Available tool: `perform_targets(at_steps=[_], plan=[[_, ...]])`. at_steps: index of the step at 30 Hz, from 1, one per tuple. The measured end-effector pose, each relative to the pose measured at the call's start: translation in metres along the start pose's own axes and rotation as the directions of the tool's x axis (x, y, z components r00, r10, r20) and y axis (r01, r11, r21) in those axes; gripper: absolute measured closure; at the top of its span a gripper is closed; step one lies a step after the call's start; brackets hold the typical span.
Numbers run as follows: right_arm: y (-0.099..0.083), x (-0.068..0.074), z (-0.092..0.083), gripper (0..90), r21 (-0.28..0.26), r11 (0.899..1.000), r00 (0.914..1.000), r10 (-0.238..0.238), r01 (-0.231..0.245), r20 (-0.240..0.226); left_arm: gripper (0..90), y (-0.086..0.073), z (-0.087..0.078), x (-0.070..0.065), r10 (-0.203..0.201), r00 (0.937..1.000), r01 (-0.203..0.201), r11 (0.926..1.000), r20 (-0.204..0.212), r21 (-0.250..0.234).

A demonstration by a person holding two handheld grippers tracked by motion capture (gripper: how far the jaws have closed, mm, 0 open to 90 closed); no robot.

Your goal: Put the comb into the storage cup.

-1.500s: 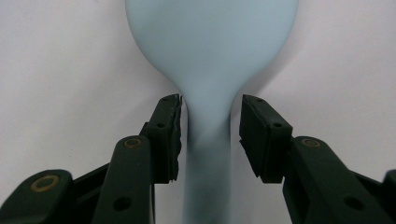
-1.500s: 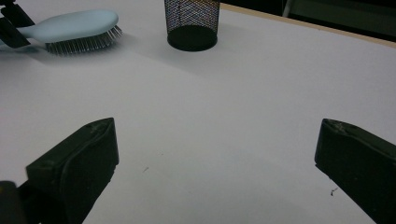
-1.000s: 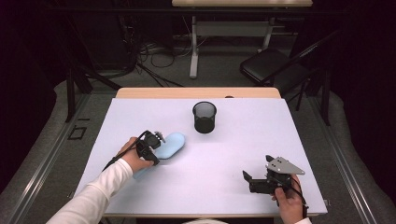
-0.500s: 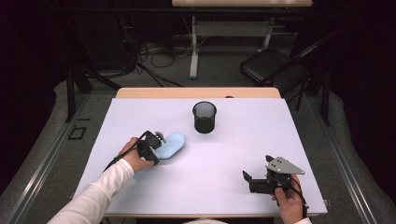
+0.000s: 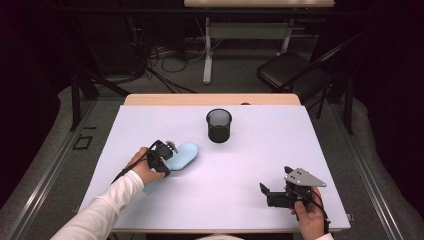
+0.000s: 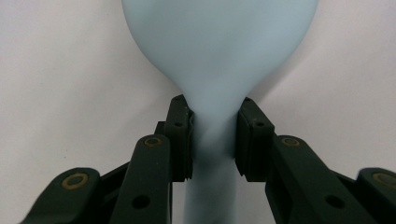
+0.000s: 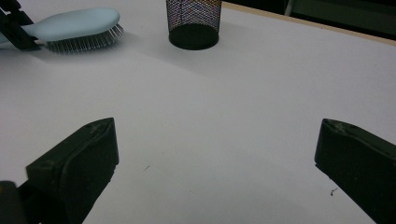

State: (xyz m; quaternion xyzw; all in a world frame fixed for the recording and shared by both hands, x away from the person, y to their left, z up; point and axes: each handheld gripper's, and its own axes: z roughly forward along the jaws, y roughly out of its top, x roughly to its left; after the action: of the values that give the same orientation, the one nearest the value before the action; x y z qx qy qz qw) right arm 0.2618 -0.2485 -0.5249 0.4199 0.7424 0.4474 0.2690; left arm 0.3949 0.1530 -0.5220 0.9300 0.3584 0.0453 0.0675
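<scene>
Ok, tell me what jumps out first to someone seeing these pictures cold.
First, the pale blue hairbrush lying bristles down on the left of the white table, with the left hand-held gripper shut on its narrow handle. Next, the black mesh cup standing upright and alone toward the table's far middle. Last, the right hand-held gripper near the front right edge, jaws wide apart with nothing between them.

Left gripper (image 6: 213, 135) just closing, clamped; right gripper (image 7: 215, 154) wide apart.
</scene>
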Motion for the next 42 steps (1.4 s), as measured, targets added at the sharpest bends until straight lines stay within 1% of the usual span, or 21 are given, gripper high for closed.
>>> perform_targets(at_steps=[1,10,14,16,28,33,35,36,37,42], plan=[[0.0,0.0,0.0,0.0,0.0,1.0,1.0,0.0,0.0,0.0,70.0,0.0,0.0,-0.001,0.001,1.0,-0.001,1.0,-0.005,0.001],[0.0,0.0,0.0,0.0,0.002,1.0,1.0,0.001,-0.001,0.0,70.1,-0.001,0.0,0.0,-0.002,1.0,0.002,1.0,-0.001,-0.005],[0.0,0.0,0.0,0.0,0.001,1.0,1.0,-0.001,0.001,0.003,70.2,-0.001,0.0,0.001,0.004,1.0,-0.004,0.9999,-0.002,-0.013],[0.0,0.0,0.0,0.0,0.0,1.0,1.0,0.0,0.0,0.003,70.2,-0.003,-0.001,0.001,-0.006,0.9999,0.006,0.9997,0.009,-0.024],[0.0,0.0,0.001,0.0,0.002,1.0,1.0,-0.001,0.001,0.001,70.3,-0.005,-0.004,0.002,-0.007,0.9999,0.008,0.9986,0.016,-0.053],[0.0,0.0,0.001,0.0,0.001,1.0,1.0,0.001,-0.001,0.002,70.3,-0.006,-0.004,0.003,-0.016,0.9994,0.018,0.9967,0.029,-0.079],[0.0,0.0,0.001,0.0,0.002,1.0,1.0,0.0,0.0,0.001,70.3,-0.008,-0.005,0.003,-0.021,0.999,0.024,0.9947,0.04,-0.1],[0.0,0.0,0.001,0.0,0.002,1.0,1.0,0.0,0.0,0.001,70.3,-0.008,-0.005,0.003,-0.021,0.999,0.024,0.9947,0.04,-0.1],[0.0,0.0,0.001,0.0,0.002,1.0,1.0,0.0,0.0,0.002,70.3,-0.008,-0.006,0.003,-0.023,0.9985,0.028,0.994,0.049,-0.106],[0.0,0.0,0.001,0.0,0.003,1.0,1.0,0.0,0.0,0.002,70.3,-0.011,-0.009,0.005,-0.037,0.9971,0.046,0.988,0.067,-0.147]])
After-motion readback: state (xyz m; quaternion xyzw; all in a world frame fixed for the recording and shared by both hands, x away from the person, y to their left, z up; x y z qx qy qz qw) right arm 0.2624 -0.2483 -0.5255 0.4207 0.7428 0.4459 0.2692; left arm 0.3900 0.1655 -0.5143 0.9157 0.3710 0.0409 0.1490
